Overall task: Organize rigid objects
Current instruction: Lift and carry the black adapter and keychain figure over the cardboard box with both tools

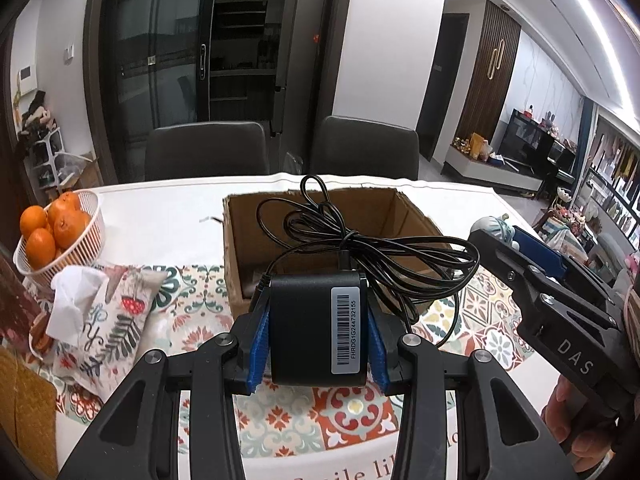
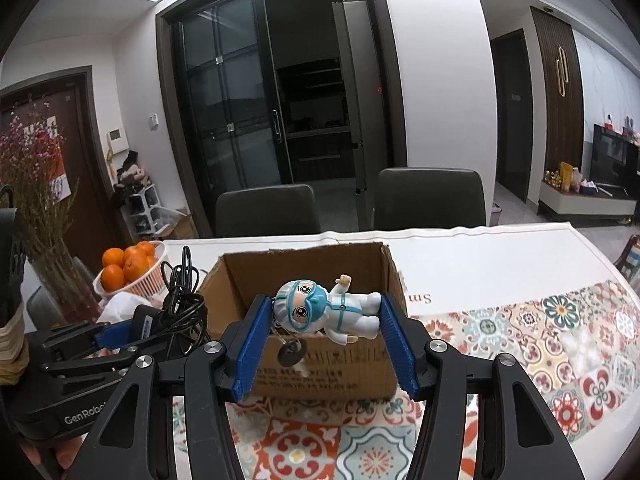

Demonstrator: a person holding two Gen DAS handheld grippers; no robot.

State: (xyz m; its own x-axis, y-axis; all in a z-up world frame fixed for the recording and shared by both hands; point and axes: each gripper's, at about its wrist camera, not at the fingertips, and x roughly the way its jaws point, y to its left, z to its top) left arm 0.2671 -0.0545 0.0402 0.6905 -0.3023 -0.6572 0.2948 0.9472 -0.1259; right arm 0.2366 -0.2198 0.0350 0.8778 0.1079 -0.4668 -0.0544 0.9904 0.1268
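My left gripper [image 1: 316,320] is shut on a black power adapter [image 1: 316,328] with a barcode label; its tangled black cable [image 1: 360,248] hangs over the open cardboard box [image 1: 240,256]. My right gripper [image 2: 326,320] is shut on a white and teal doll figure keychain [image 2: 328,310], held sideways just above the near edge of the same box [image 2: 332,368]. A small black disc [image 2: 290,354] dangles from the figure. The left gripper with the adapter shows at the left of the right wrist view [image 2: 136,330]; the right gripper shows at the right of the left wrist view [image 1: 516,240].
A white basket of oranges [image 1: 60,236] stands at the table's left, with a patterned tissue pouch [image 1: 108,320] in front of it. A patterned tablecloth [image 2: 560,340] covers the near table. Two dark chairs [image 1: 208,152] stand behind it. Dried flowers [image 2: 36,184] are far left.
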